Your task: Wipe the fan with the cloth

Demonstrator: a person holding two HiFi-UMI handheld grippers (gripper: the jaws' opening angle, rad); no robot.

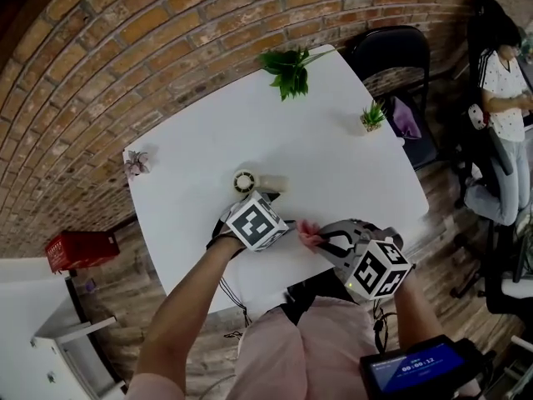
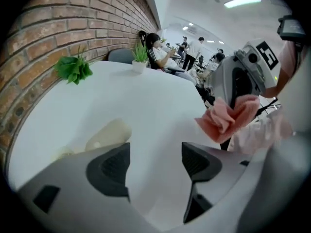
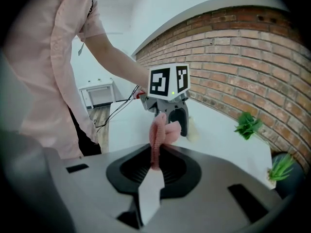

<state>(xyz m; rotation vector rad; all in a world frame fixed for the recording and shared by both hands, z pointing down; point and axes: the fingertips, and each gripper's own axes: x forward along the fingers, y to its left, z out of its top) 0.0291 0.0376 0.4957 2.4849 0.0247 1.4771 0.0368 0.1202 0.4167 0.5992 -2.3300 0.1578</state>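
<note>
Right gripper [image 3: 155, 152]: jaws were found closed on a pink, crumpled cloth [image 3: 163, 130], which was pinched between the pads, with a bunched fold standing out beyond the tips.
Left gripper [image 2: 155, 161]: jaws were found wide apart; nothing was gripped, and only bare table surface was seen between the pads.
Relation of grippers: the two were held close together and apart from each other above the near edge of the table, the cloth-bearing tips being pointed toward the left gripper.
Fan: a small cream handheld fan [image 1: 244, 182] was found lying on the table just beyond the left gripper, its round head beside its short body. In the left gripper view it was partly hidden behind one jaw and lay outside the gap. No contact with the cloth was observed.
Table: a white, square-topped table [image 1: 350, 165] was set against a curved red-brick wall [image 1: 125, 57].
Other items on table: a green leafy plant [image 1: 287, 69] at the far edge, a small potted plant [image 1: 373, 117] near the right corner, and a small pinkish plant [image 1: 136, 163] at the left corner, all well apart from the fan.
</note>
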